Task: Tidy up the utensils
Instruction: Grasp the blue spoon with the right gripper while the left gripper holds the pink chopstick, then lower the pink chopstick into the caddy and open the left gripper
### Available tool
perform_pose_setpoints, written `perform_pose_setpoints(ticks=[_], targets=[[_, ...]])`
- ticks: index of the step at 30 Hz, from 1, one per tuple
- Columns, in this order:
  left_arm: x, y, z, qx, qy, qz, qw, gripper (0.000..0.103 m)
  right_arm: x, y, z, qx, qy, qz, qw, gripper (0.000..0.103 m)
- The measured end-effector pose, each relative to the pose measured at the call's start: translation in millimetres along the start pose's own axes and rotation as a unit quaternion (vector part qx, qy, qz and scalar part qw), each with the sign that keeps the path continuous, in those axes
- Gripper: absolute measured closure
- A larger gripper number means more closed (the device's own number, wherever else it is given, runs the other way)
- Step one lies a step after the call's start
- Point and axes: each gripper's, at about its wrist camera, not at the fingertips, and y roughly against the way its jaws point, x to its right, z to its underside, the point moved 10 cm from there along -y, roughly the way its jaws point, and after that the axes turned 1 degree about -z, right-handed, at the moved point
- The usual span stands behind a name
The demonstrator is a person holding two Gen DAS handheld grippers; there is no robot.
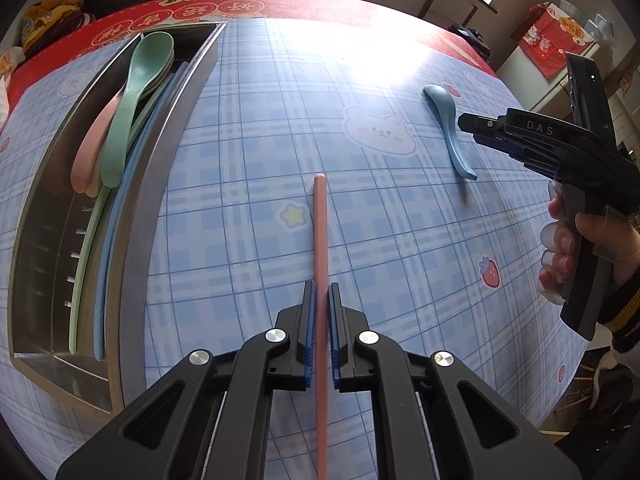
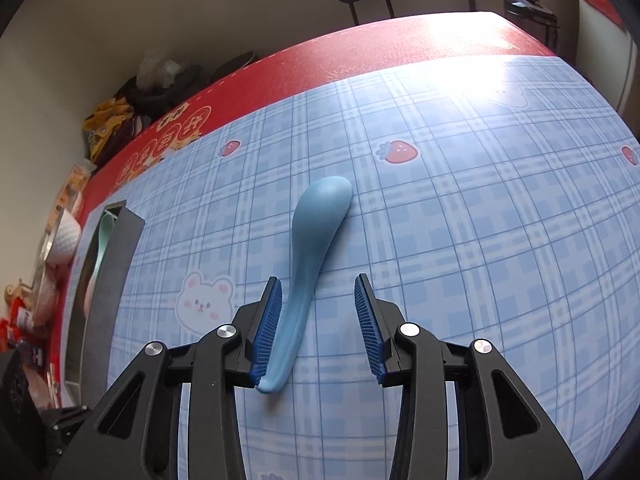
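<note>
Progress check, prob more than halfway imo: the metal tray (image 1: 132, 240) off to the left of my left tool (image 1: 321, 294) already has the green spoon (image 1: 132, 108), a pink spoon (image 1: 90, 152) plus green and blue chopsticks (image 1: 110, 240) in it. Still out on the worktop (image 1: 400, 240): the pink chopstick (image 1: 320, 240), which my left tool is clenched on w/ the stick running straight ahead btw the pads, and the blue spoon (image 2: 308, 256). My right tool (image 2: 318, 282) is released, jaws apart around the spoon's handle, left pad just beside it, no grip yet. So two items left to drop in the tray.
</note>
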Motion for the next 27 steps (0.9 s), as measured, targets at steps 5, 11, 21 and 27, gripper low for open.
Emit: perform_pose_setpoints(ticks=[5,11,21,27], targets=[[-3.6,1.3,-0.8,0.003,-0.003,-0.002,1.0000,0.095,-6.4,-12.2,-5.2,-0.007,0.017,0.008,1.000,0.066],[-3.7,1.9,0.0,0.006,-0.004,-0.005,1.0000,0.095,-8.5,-22.4,-12.3,-0.006,0.022,0.015,1.000,0.067],[-2.5,1.6,-0.2,0.008,-0.006,-0.009,0.9999,0.095,-10.6,-21.1,-2.0,-0.018,0.060,0.024,0.998,0.092],[-1.9,2.1,-0.6,0.008,-0.011,-0.012,0.9998,0.095,-8.2,-6.0,20.7,-0.025,0.026,-0.006,0.999,0.096]])
